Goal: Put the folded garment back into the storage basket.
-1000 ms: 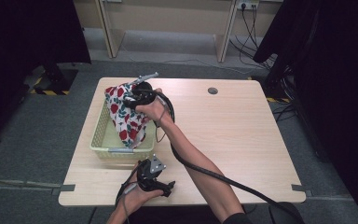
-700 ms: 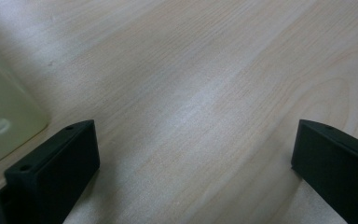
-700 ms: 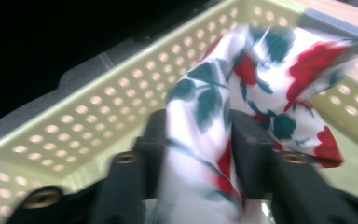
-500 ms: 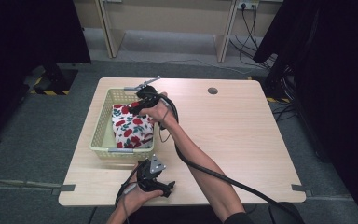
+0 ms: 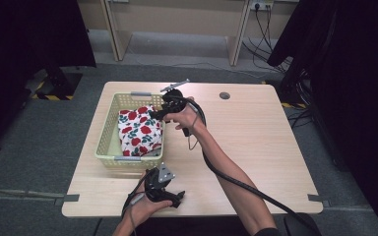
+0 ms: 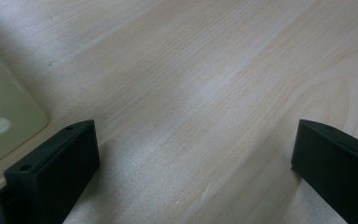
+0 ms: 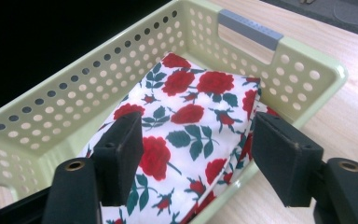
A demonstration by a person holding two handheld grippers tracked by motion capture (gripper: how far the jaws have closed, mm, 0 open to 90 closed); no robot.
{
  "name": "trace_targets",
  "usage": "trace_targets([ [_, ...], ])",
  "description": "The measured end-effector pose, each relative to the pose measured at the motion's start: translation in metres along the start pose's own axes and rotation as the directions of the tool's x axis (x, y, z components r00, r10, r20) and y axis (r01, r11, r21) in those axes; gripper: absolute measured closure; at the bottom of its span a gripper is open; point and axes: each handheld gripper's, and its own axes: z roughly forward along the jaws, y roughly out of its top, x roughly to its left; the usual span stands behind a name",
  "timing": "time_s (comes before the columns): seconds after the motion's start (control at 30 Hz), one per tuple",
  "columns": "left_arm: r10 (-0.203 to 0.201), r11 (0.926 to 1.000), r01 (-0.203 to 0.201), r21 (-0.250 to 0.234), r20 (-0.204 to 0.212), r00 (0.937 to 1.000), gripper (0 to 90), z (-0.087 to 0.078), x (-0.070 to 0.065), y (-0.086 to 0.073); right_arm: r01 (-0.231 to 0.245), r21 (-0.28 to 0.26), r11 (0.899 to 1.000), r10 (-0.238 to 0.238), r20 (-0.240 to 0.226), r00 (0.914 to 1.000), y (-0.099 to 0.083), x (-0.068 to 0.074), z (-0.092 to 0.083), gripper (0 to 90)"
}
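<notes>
The folded white cloth with red roses (image 5: 139,132) lies inside the pale green perforated plastic basket (image 5: 109,127). The right gripper (image 5: 158,115), at the basket's 3 o'clock rim, has just been opening its jaws, nothing between them. Placement looks complete; withdrawal remains. The left gripper (image 5: 176,197) rests on the table, jaws apart.

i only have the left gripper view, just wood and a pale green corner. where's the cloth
Observer: The rose-print cloth lies folded inside the pale green basket, seen from the high view.
Operator: is the right gripper still holding it
Observer: No. In the right gripper view the right gripper has just been opening its jaws; they stand apart above the cloth and do not press on it.
Operator: and where's my left gripper relative to the basket
Observer: The high view shows the left gripper resting low on the table near its front edge, in front of the basket's near handle, jaws open and empty.
</notes>
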Motion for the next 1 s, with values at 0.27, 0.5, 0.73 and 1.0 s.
trace_targets([
  [0.27,0.002,1.0000,-0.002,0.001,0.000,1.0000,0.0,0.000,0.000,0.000,0.007,-0.003,1.000,-0.007,-0.013,0.9999,-0.014,-0.002,-0.013,26.6],
  [0.5,0.002,1.0000,-0.002,0.002,0.000,1.0000,0.0,0.000,0.000,0.000,0.009,-0.013,1.000,-0.009,-0.018,0.9998,-0.026,-0.008,-0.027,23.8],
  [0.73,0.001,1.0000,-0.001,0.001,-0.001,1.0000,0.0,0.000,0.000,0.000,0.013,-0.020,1.000,-0.014,-0.011,0.9998,-0.041,-0.014,-0.040,21.3],
  [1.0,0.001,1.0000,-0.001,0.001,-0.002,1.0000,0.0,0.000,0.000,0.000,0.036,-0.015,0.999,-0.036,0.003,0.9993,-0.060,-0.021,-0.055,18.6],
])
